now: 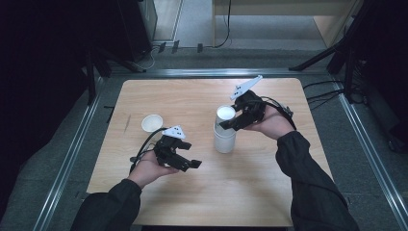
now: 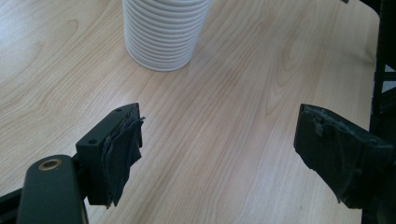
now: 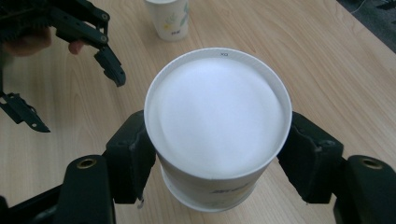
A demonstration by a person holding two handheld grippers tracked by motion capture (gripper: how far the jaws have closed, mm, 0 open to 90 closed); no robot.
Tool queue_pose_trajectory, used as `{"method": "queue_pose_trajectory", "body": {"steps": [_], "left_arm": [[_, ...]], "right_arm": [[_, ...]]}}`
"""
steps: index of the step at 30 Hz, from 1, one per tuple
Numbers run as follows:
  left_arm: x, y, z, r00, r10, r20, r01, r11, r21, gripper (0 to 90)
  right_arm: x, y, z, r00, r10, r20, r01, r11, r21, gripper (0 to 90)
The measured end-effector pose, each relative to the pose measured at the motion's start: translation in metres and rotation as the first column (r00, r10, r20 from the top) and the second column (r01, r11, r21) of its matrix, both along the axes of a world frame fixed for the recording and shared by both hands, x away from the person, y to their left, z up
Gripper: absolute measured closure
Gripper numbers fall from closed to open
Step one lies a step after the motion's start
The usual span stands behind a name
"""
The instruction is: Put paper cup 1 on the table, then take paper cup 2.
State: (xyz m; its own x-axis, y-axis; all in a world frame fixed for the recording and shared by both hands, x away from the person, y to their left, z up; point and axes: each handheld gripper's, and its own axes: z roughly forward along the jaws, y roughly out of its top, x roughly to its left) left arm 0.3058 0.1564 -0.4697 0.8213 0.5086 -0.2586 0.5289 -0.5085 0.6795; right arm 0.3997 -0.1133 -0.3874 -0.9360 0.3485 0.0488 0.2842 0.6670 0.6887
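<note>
Two hand-held grippers worked over the tabletop (image 1: 269, 192), and the step in hand looked like peeling the top cup off a stack. The stack of paper cups (image 1: 224, 137) stood upside down near the middle of the tabletop, a little toward its right edge. The right hand-held gripper (image 1: 230, 121) had its pads set against both sides of the top cup (image 3: 217, 116), so its jaws stood partly closed around it, pressing the wall just under the white base. The left hand-held gripper (image 1: 185, 161) hung near the front-left part of the tabletop with its jaws apart and nothing between them, facing the ribbed foot of the stack. A single cup (image 1: 152, 123) stood upright toward the left edge, well apart from the stack. By my reading, the next move called for a straight lift of the top cup, while the left hand-held gripper might need to steady the stack so it did not rise or tip with it
</note>
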Motion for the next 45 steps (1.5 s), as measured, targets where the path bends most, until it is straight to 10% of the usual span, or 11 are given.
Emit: {"method": "queue_pose_trajectory", "body": {"steps": [29, 45], "left_arm": [[0.002, 0.017, 0.010, 0.9992, 0.039, 0.008, -0.038, 0.9969, -0.068, 15.5], [-0.002, 0.017, 0.018, 0.9999, -0.007, 0.015, 0.009, 0.9945, -0.105, 15.3]], "right_arm": [[-0.050, -0.024, 0.076, 0.9982, 0.046, 0.039, -0.047, 0.998, 0.038, 33.9], [-0.087, -0.038, 0.019, 0.9966, 0.079, -0.024, -0.076, 0.993, 0.089, 34.3]]}}
